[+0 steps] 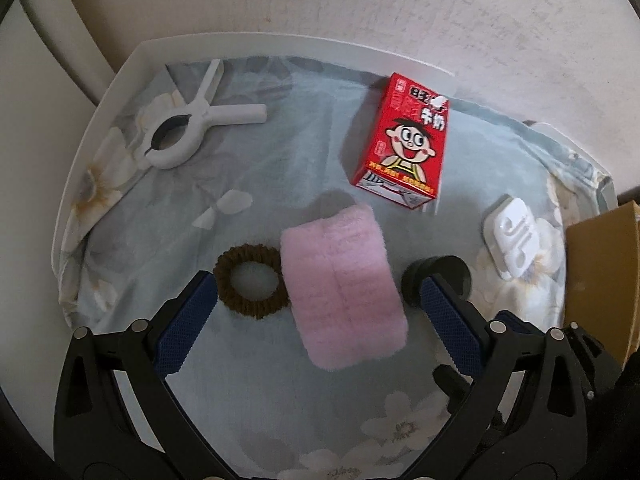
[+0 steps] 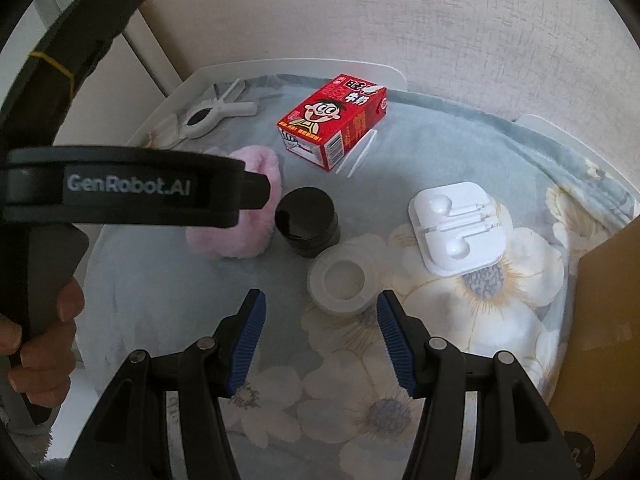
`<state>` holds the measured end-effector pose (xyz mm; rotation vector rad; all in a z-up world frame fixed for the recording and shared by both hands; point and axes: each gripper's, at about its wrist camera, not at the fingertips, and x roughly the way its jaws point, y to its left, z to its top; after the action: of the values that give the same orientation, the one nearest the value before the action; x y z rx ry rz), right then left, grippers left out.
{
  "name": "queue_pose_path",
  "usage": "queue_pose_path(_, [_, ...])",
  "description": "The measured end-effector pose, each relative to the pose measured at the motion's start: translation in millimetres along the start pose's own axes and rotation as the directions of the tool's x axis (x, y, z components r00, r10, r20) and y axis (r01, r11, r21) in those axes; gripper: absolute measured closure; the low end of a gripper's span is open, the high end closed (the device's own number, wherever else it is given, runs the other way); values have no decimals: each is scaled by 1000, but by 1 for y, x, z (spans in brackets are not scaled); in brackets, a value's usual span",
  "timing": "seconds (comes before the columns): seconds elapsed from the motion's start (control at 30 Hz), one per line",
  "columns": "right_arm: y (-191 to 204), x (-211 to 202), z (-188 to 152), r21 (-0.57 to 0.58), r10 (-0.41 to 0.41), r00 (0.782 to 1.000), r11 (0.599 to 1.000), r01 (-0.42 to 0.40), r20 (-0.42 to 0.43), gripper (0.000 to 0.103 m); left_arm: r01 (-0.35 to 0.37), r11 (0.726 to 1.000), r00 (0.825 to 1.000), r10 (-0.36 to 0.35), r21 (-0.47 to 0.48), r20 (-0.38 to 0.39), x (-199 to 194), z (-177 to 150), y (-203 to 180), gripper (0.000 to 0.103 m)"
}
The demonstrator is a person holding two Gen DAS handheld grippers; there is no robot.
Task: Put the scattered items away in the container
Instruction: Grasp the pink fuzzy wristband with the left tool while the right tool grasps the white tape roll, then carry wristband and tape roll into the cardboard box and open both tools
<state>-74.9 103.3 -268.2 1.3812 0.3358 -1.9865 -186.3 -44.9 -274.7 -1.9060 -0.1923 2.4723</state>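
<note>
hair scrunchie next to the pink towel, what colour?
Dark brown. The scrunchie shows best in the left wrist view, touching the pink towel.

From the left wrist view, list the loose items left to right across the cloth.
white clamp → brown hair tie → pink fluffy cloth → red milk carton → white earphone case. The black jar is left out; the claw finger hides part of it.

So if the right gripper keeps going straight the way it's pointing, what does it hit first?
Probably the white tape roll: it lies just ahead of the open right gripper, roughly centred between the fingers. Depth is hard to judge, so it might meet the flowered cloth first.
</note>
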Motion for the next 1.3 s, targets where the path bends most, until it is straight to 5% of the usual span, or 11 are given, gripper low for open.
queue_pose_path(0.17, [-4, 4, 2, -5, -2, 1000, 1000, 2, 3, 49, -8, 1000, 1000, 8, -3, -5, 5, 1, -2, 7])
queue_pose_path(0.3, [-3, 7, 3, -18, -7, 1000, 1000, 7, 4, 49, -37, 999, 999, 37, 19, -1, 6, 1, -6, 31])
queue_pose_path(0.57, [-2, 12, 3, -47, -23, 1000, 999, 23, 9, 56, -31, 998, 999, 30, 50, 23, 2, -3, -16, 55])
queue_pose_path(0.73, [-5, 13, 4, -37, -17, 1000, 999, 18, 25, 70, -34, 998, 999, 33, 46, 40, -1, -5, -18, 59])
queue_pose_path(0.77, [-6, 13, 4, -36, -28, 999, 999, 29, 32, 91, -32, 999, 999, 30, 42, 44, -4, -5, -18, 60])
queue_pose_path(0.8, [-6, 16, 7, -31, -26, 999, 999, 27, 20, 93, -30, 999, 998, 28, 39, 51, -6, -5, -18, 63])
queue_pose_path(1.3, [-2, 5, 0, 9, 15, 998, 1000, -16, 62, 94, -24, 1000, 991, 24, -5, 129, -49, -7, -4, 70])
